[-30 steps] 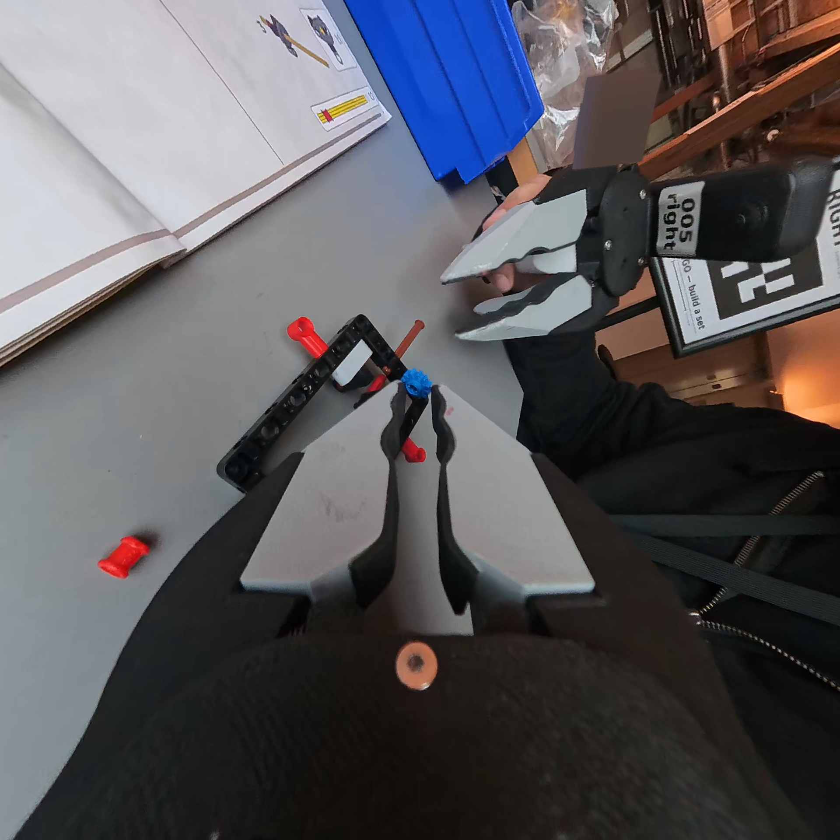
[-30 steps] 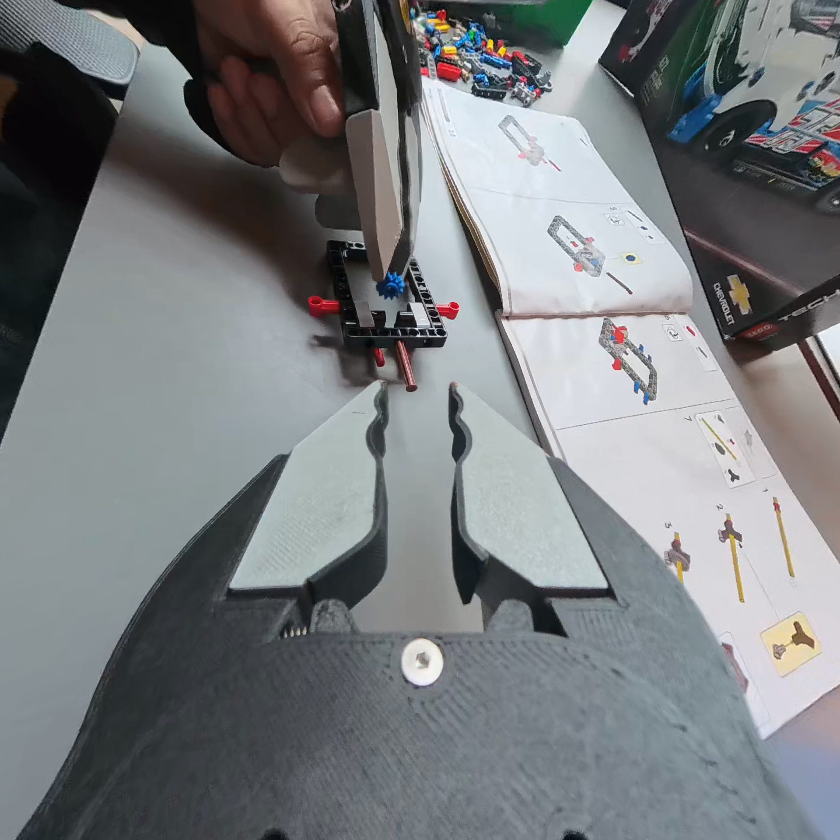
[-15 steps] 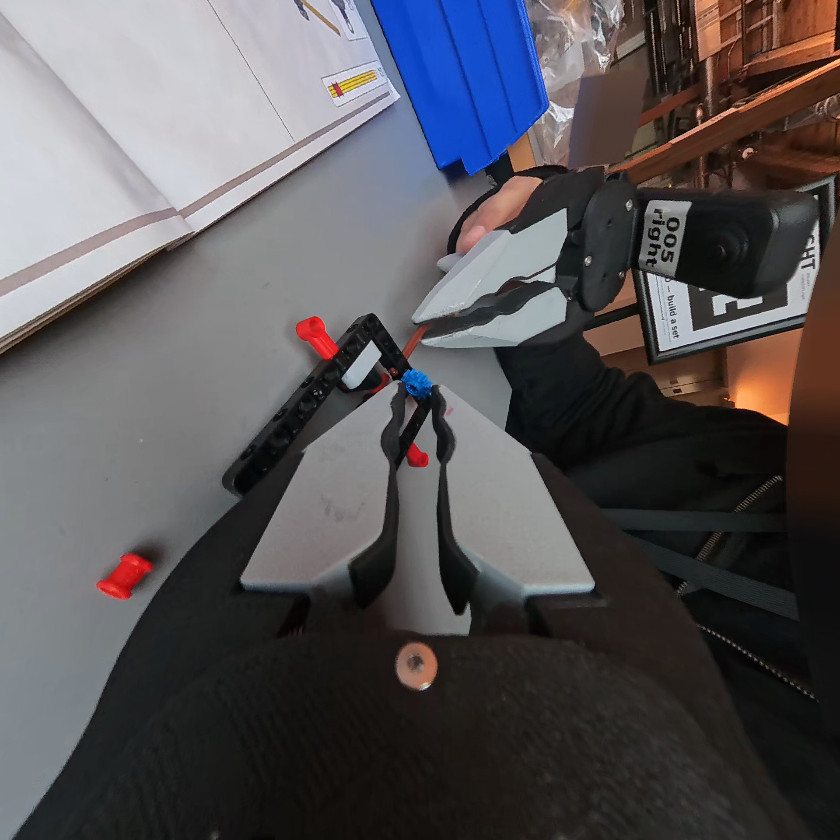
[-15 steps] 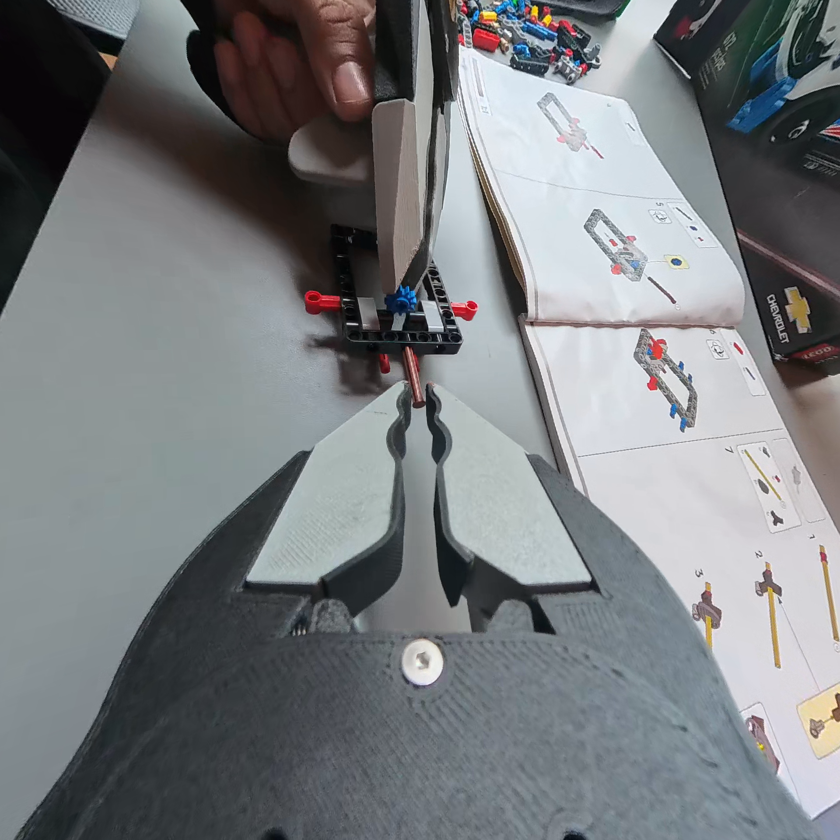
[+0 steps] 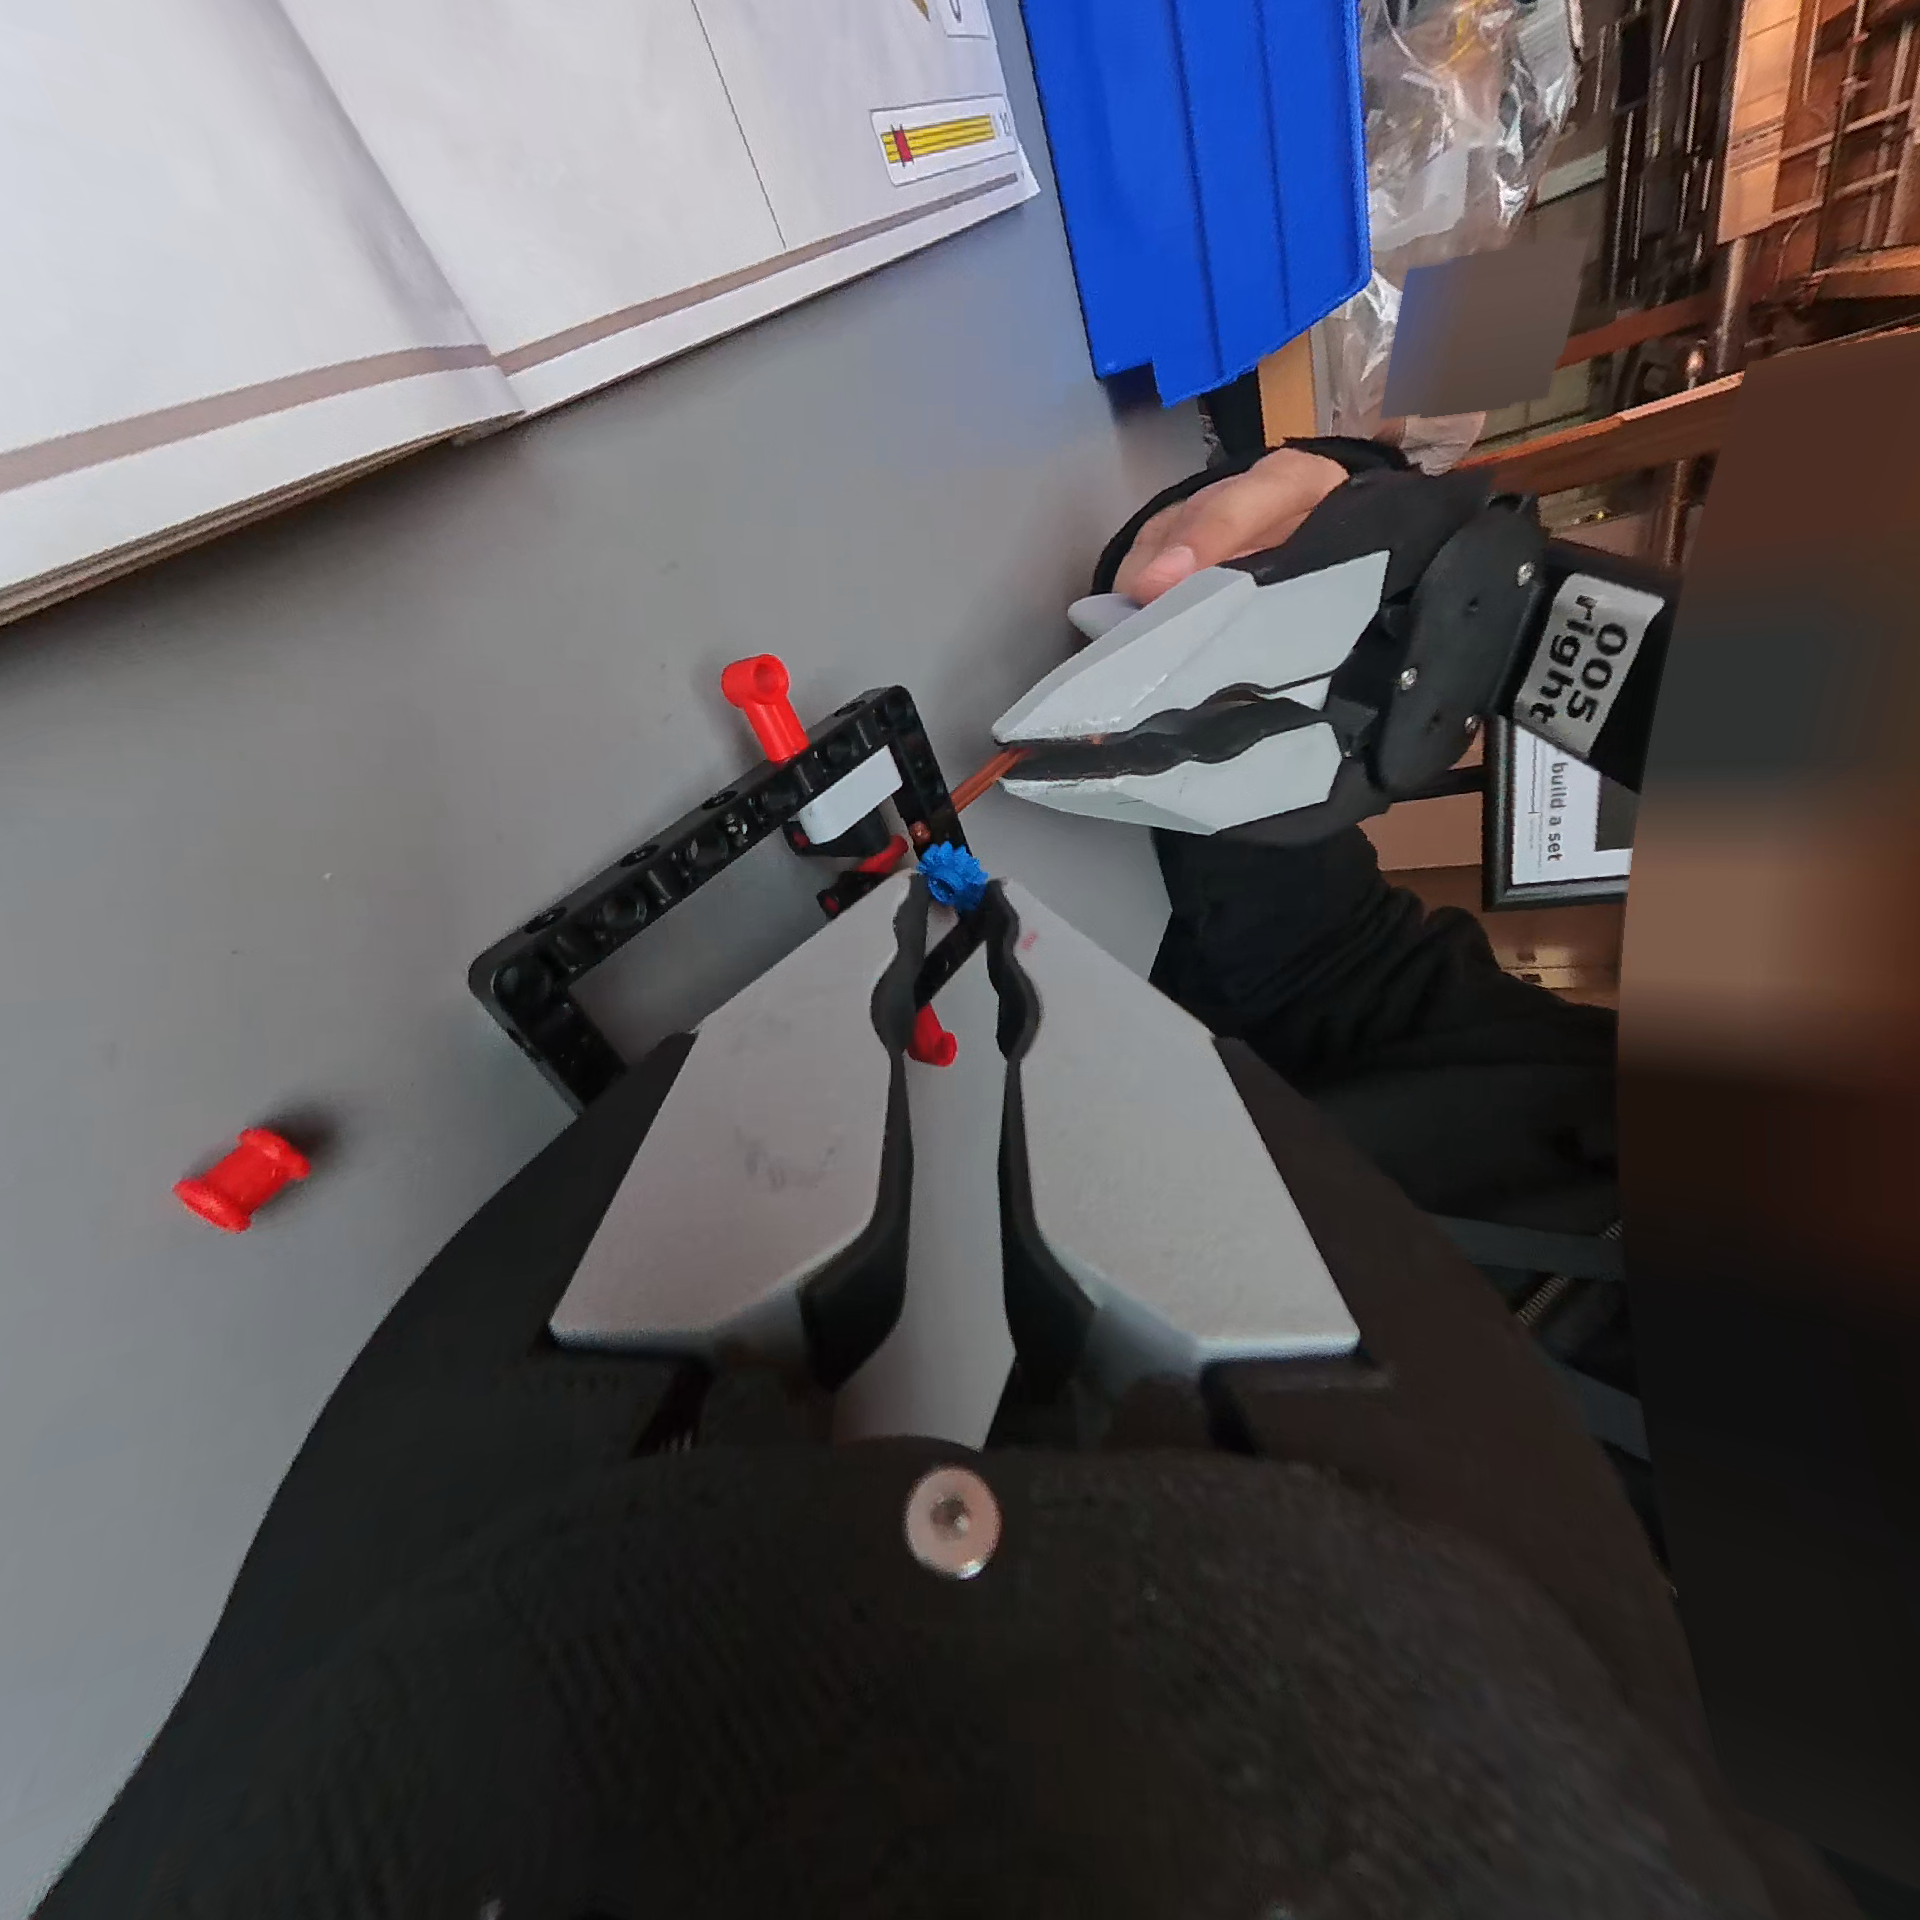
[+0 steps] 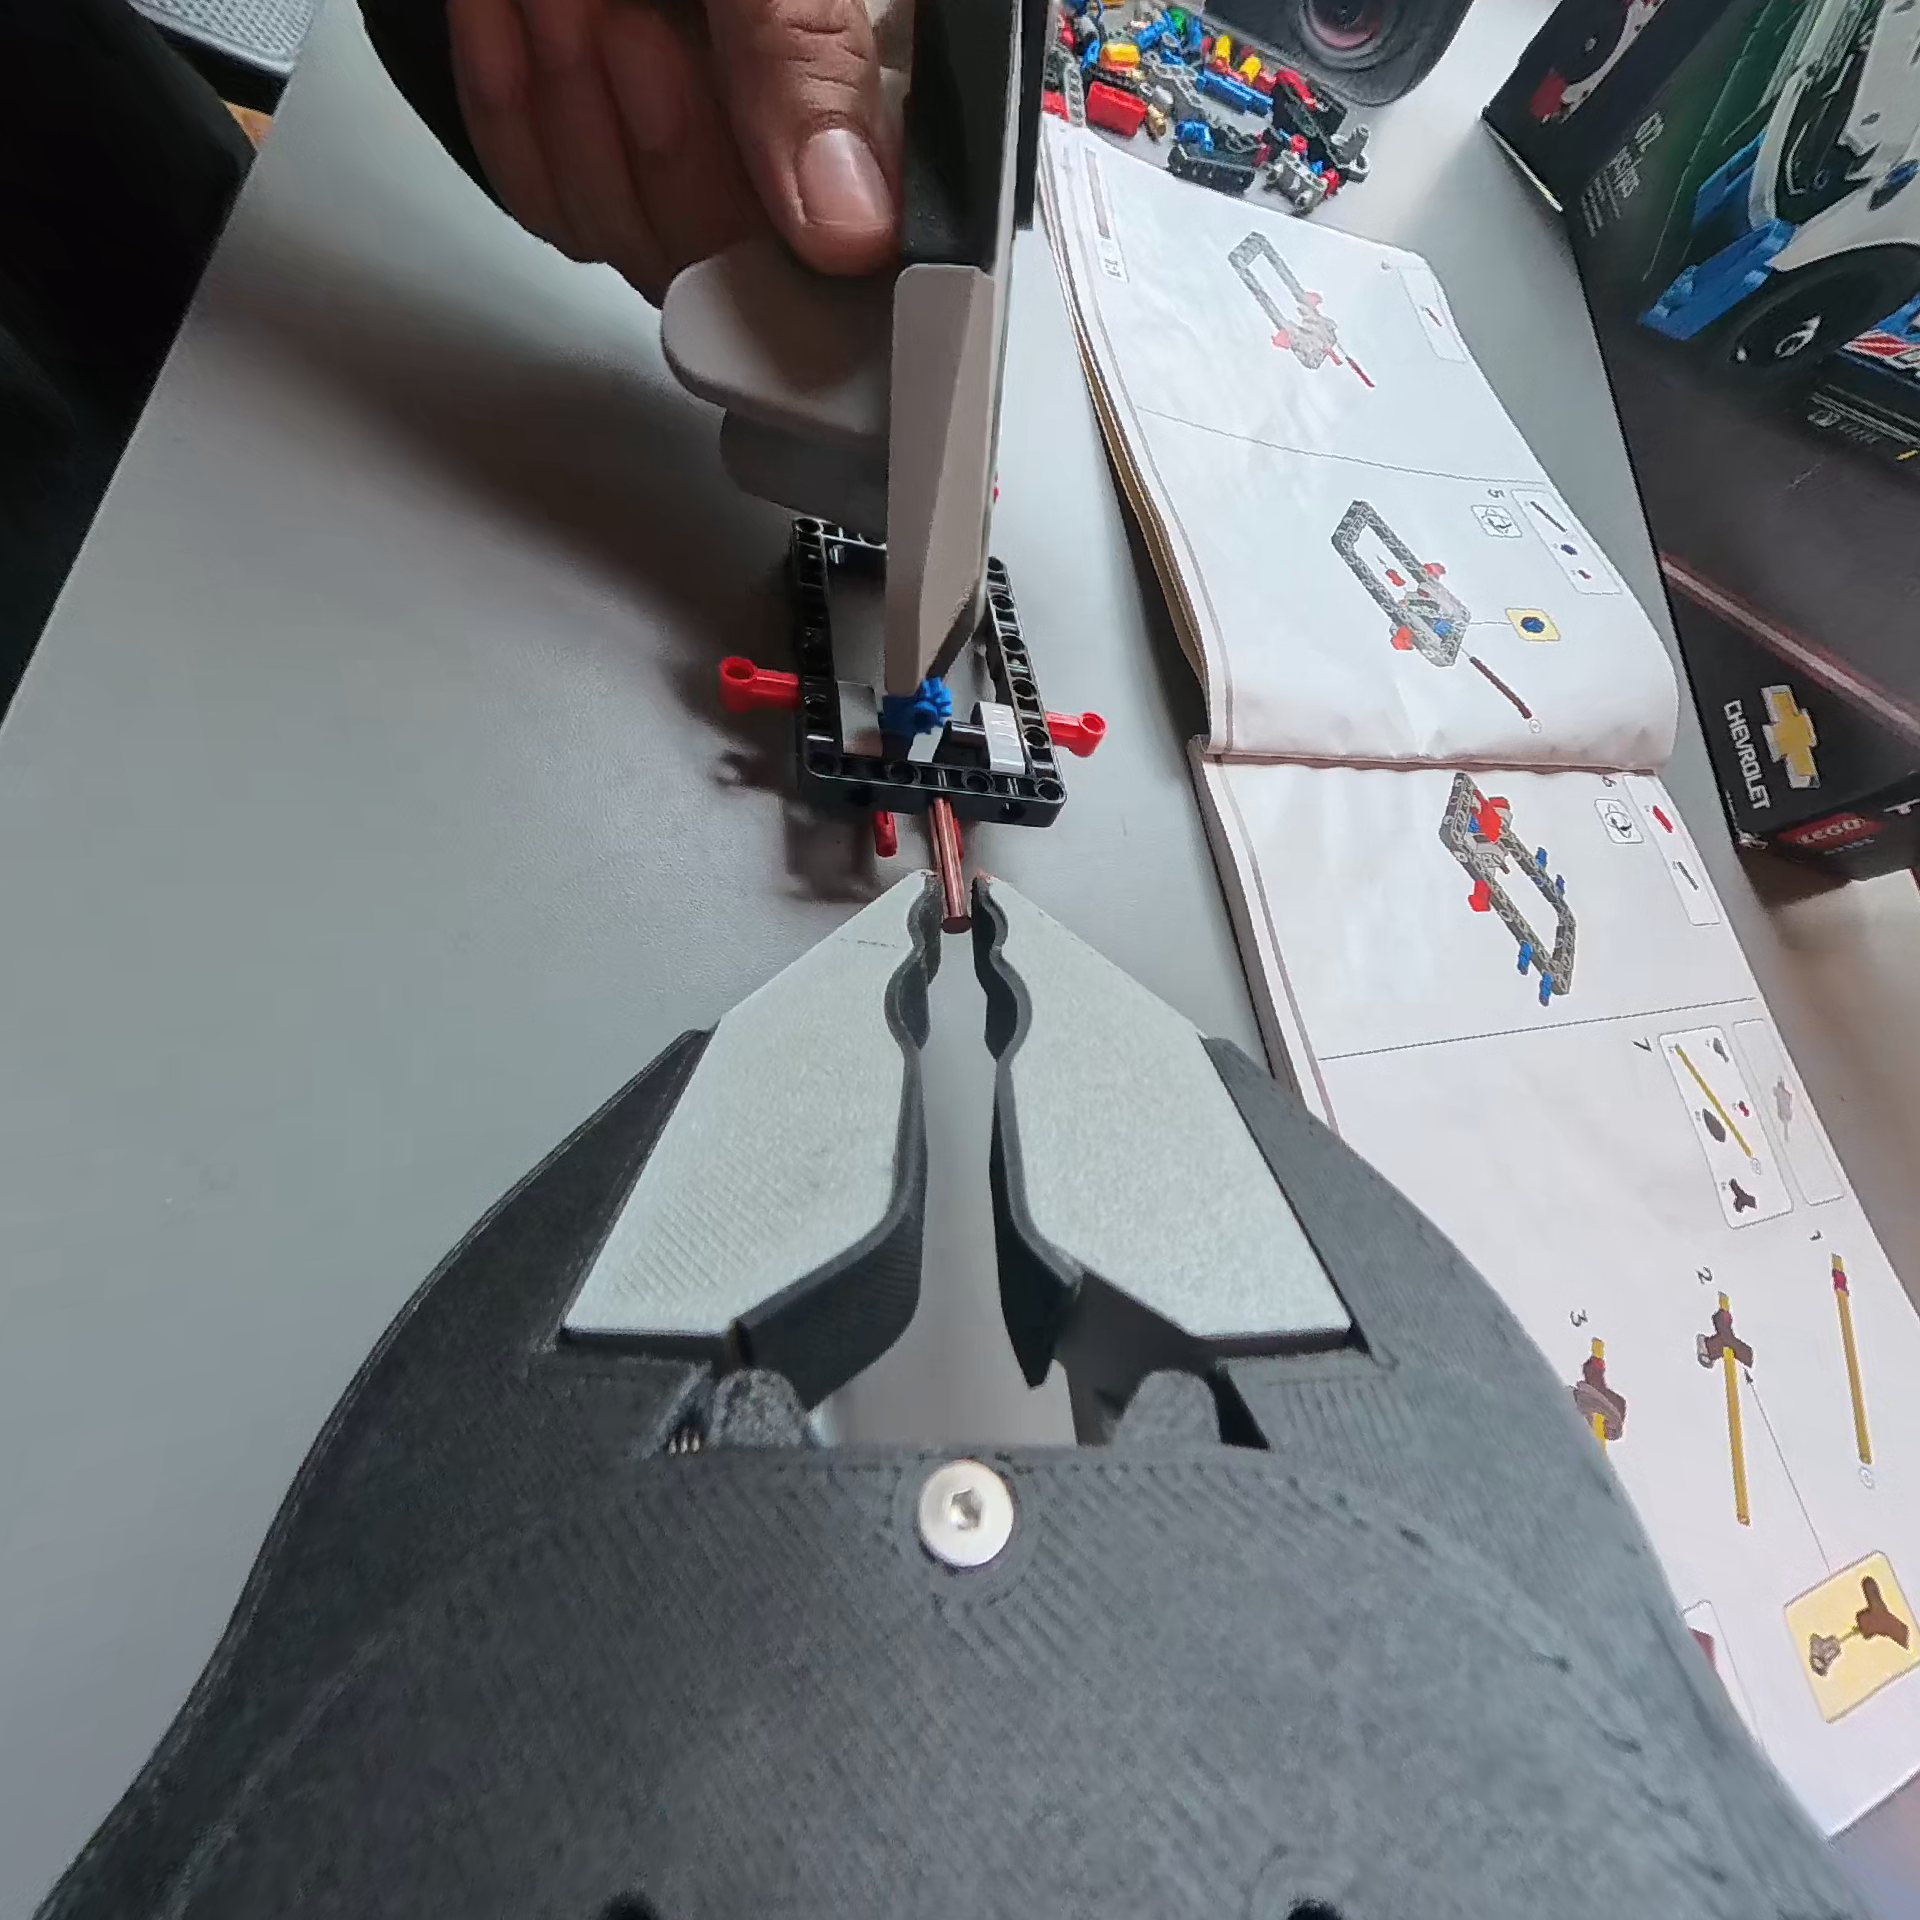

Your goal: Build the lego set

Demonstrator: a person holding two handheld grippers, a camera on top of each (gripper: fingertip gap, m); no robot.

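A black rectangular lego frame (image 6: 925, 781) lies on the grey table, with red pins (image 6: 750, 681) sticking out of its sides. It also shows in the left wrist view (image 5: 665, 883). My left gripper (image 5: 953, 896) comes down from above and is shut on a small blue gear (image 5: 951, 871) inside the frame's near end. In the right wrist view, the left gripper (image 6: 914, 681) stands upright over the gear (image 6: 916, 712). My right gripper (image 6: 951, 896) is shut on the end of a brown axle (image 6: 945, 847) that sticks out of the frame's near beam. The right gripper also shows in the left wrist view (image 5: 1013, 764).
An open instruction booklet (image 6: 1403, 582) lies right of the frame. A pile of loose lego pieces (image 6: 1195, 83) sits at the far side and a set box (image 6: 1766, 312) at the right. A loose red bush (image 5: 241, 1179) lies left of the frame; a blue bin (image 5: 1195, 177) stands beyond. My left and right fingertips are right by each other.
My right gripper has moved forward to the frame and closed from open onto the brown axle's end. My left gripper has kept its hold on the blue gear.
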